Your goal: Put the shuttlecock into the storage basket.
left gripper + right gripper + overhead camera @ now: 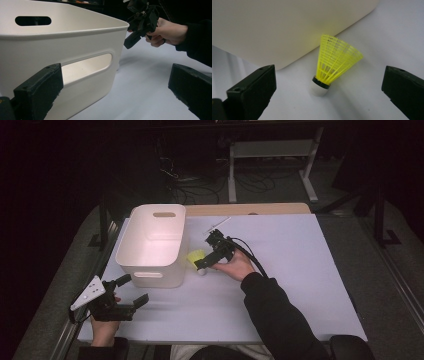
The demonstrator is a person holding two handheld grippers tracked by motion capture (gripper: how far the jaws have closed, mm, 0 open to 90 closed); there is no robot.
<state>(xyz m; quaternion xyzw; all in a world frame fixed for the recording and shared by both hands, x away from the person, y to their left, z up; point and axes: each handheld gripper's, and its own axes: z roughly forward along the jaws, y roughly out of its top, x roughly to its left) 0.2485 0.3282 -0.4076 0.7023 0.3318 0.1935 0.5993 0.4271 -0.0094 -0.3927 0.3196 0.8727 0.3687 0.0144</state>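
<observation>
On the white table (300,285) in a dark room, a yellow plastic shuttlecock (332,67) rests cork-down beside the cream plastic bin (150,245), skirt tilted up toward the right, between the right gripper (329,85)'s wide-open jaws, while the left gripper (112,85) gapes empty at the bin's near side.

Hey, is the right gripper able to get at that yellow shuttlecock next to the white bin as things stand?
Probably yes: the right gripper stands open, the shuttlecock lies just ahead between its jaws, nothing between; the bin sits behind.
</observation>
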